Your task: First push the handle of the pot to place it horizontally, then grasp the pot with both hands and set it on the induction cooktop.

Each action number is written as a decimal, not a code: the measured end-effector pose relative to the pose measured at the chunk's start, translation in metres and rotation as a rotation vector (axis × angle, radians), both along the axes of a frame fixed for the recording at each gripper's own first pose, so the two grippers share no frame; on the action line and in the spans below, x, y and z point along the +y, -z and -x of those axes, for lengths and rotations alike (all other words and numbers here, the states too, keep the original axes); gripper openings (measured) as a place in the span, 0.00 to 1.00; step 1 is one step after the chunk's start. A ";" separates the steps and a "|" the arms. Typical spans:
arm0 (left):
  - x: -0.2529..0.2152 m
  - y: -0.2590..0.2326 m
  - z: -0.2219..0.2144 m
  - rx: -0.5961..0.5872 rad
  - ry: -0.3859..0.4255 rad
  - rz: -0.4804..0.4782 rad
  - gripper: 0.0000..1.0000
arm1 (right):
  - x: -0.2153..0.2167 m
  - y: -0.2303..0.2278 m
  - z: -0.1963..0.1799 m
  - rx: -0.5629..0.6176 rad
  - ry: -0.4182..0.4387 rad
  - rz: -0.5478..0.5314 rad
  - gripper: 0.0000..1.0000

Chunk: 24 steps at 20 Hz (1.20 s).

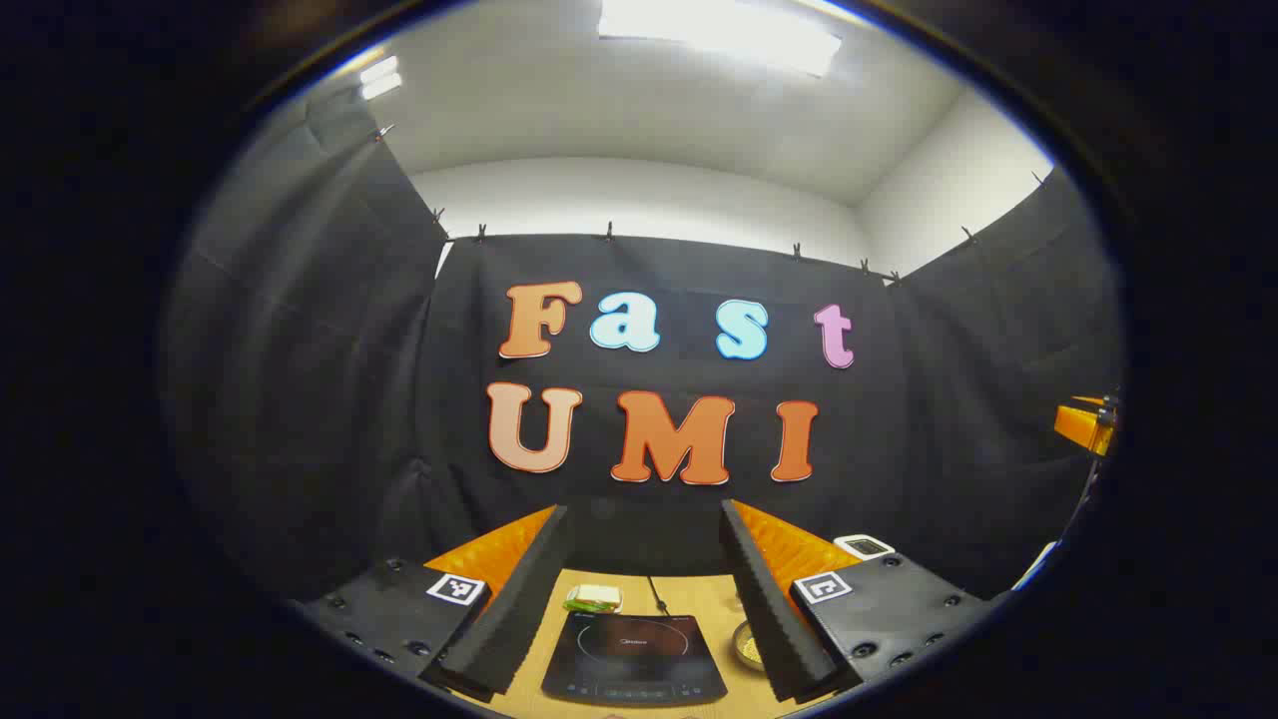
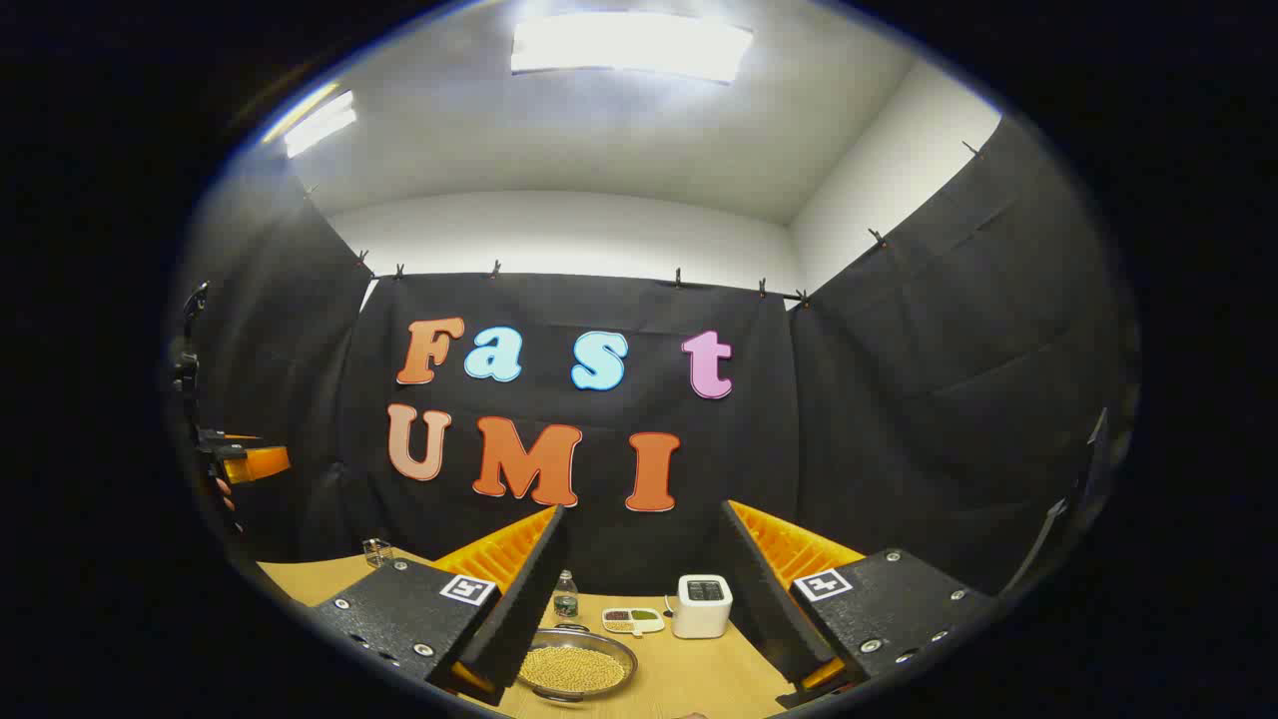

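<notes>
Left tool raised above tabletop, fingers spread, gripping nothing; black induction cooktop flat on wood between its fingers; small green-and-white packet just behind cooktop. Right tool likewise spread and empty; metal pot of yellow grains below it; white appliance, divided dish, bottle farther back.

A dish of grains, bottle, tray and white appliance crowd the table. Bare wood lies right of the dish. The cooktop's top lies bare.
</notes>
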<state>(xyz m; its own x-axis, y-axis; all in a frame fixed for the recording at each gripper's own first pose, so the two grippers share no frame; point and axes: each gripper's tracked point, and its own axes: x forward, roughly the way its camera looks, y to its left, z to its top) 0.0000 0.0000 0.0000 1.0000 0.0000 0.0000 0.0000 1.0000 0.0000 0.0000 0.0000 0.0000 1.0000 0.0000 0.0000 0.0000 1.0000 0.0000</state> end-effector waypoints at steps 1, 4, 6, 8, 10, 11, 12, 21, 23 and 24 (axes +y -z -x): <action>-0.003 0.003 0.000 0.002 0.011 0.015 0.96 | 0.001 0.001 0.001 0.002 -0.004 0.001 0.93; 0.007 0.015 -0.004 0.025 0.008 0.047 0.97 | -0.003 0.000 -0.001 -0.009 0.002 0.021 0.93; 0.007 0.016 -0.010 0.022 0.015 0.059 0.96 | -0.004 0.003 -0.005 -0.009 0.002 0.031 0.93; 0.007 0.016 -0.015 0.012 0.022 0.062 0.96 | 0.000 0.008 -0.011 -0.002 -0.005 0.039 0.93; 0.010 0.022 -0.021 0.017 0.012 0.047 0.96 | 0.001 0.012 -0.021 -0.001 -0.003 0.044 0.93; 0.010 0.025 -0.024 0.020 0.008 0.041 0.96 | 0.002 0.013 -0.027 -0.001 -0.005 0.044 0.93; 0.008 0.027 -0.028 0.020 0.008 0.040 0.96 | 0.006 0.015 -0.031 0.003 -0.008 0.043 0.93; 0.009 0.040 -0.052 0.015 0.019 0.026 0.96 | 0.024 0.032 -0.063 0.017 -0.053 0.008 0.93; 0.015 0.041 -0.057 0.001 0.007 0.020 0.96 | 0.029 0.040 -0.071 0.024 -0.065 -0.022 0.93; 0.019 0.041 -0.059 -0.007 -0.001 0.014 0.96 | 0.031 0.044 -0.075 0.028 -0.070 -0.038 0.93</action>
